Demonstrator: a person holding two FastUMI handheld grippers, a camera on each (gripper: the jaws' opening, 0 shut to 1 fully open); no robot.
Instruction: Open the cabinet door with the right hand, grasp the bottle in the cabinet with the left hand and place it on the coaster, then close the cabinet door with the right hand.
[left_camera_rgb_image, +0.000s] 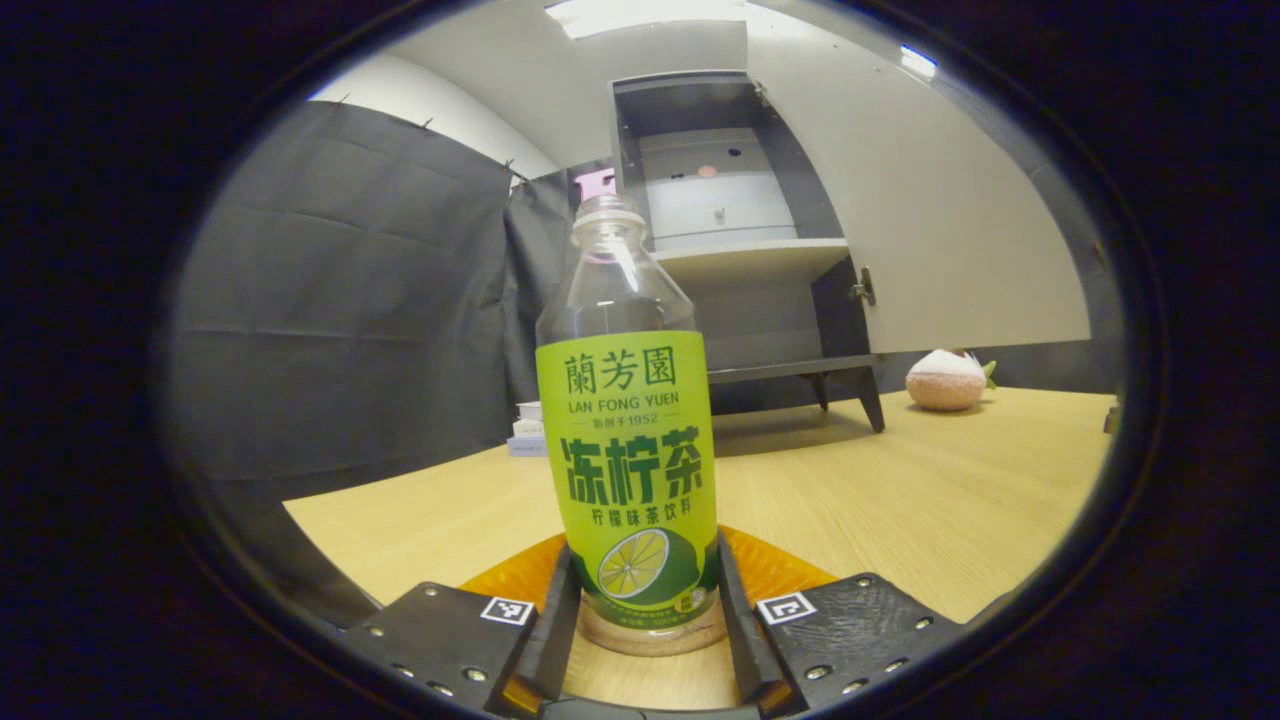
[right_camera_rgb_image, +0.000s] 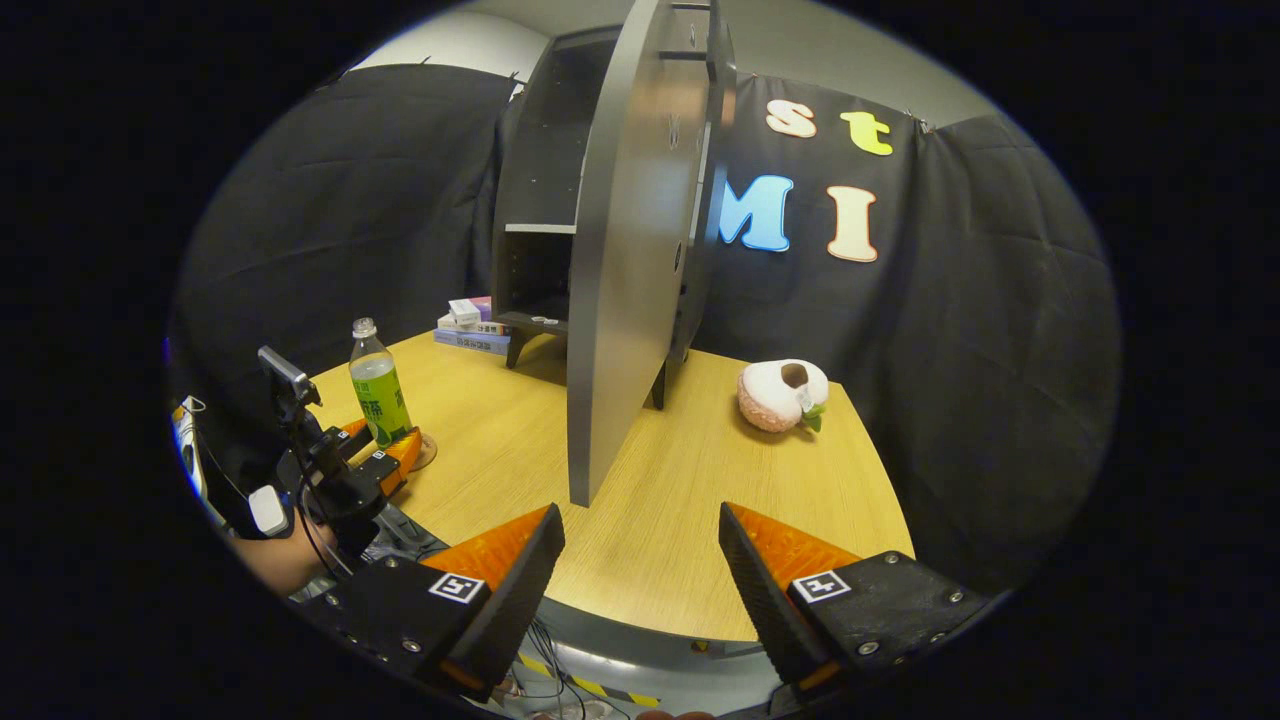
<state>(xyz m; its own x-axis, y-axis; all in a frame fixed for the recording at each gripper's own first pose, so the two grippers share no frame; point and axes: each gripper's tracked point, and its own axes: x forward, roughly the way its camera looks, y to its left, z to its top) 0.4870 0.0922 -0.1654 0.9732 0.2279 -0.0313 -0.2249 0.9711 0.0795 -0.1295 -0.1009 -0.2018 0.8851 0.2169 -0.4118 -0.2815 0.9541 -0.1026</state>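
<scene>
Between the left tongs (left_camera_rgb_image: 648, 610), upright on the coaster (left_camera_rgb_image: 650, 640): the bottle (left_camera_rgb_image: 628, 440), with the cabinet door (right_camera_rgb_image: 625, 260) standing open.

Seen from the left gripper view, the bottle stands with its long axis vertical, its base on the round coaster on the tabletop (left_camera_rgb_image: 900, 480); the left tongs flank its lower label closely on both sides, though whether they press it or have slackened I cannot tell. The bottle looks placed, so what remains is judged to be letting go and closing the door. In the right gripper view the right tongs (right_camera_rgb_image: 640, 580) are spread wide and empty, near the front edge of the tabletop, and the door's free edge stands straight ahead of them and slightly left, edge-on, swung out from the cabinet (right_camera_rgb_image: 540, 200) farther back. The right hand is the nearer one to the door; the bottle lies well apart to its left.
</scene>
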